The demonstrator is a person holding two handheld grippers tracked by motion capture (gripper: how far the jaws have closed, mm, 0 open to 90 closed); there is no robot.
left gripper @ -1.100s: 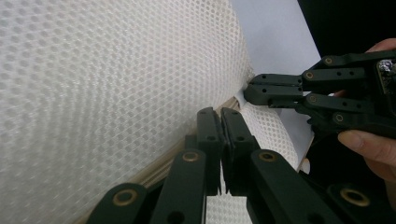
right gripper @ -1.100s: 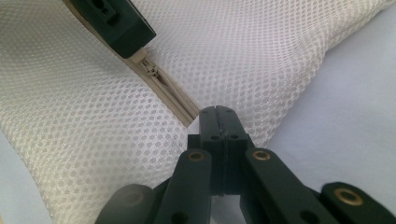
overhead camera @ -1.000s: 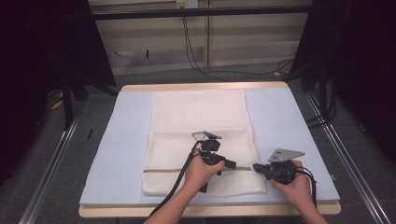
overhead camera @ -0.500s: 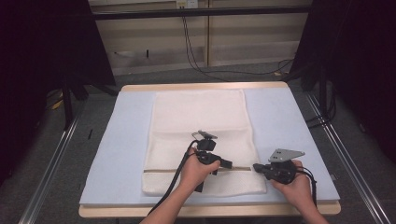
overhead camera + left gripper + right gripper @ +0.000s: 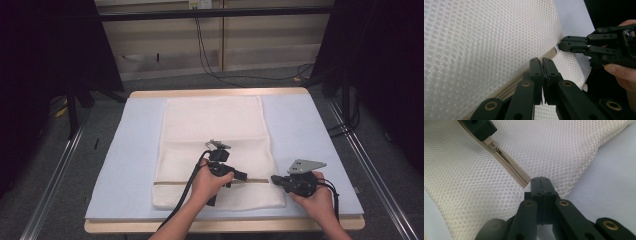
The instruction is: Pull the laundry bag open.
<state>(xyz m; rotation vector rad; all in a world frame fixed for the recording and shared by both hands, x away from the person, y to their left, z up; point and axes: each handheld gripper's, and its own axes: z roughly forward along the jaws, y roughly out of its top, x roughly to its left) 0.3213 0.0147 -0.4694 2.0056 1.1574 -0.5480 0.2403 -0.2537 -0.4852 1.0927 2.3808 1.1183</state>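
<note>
The white mesh bag [image 5: 215, 150] lies flat on the pale blue table cover [image 5: 125, 165], its long axis running away from me, its near end by the table's near edge. Its beige zipper [image 5: 175, 182] crosses the bag near that end. I see my left gripper [image 5: 243, 176] over the zipper line right of centre, jaws pressed together on the zipper pull [image 5: 489, 141]. My right gripper [image 5: 274, 179] sits at the bag's right edge, jaws clamped on the zipper's end [image 5: 526, 181]. Each gripper's black cable [image 5: 187, 192] trails back toward me
</note>
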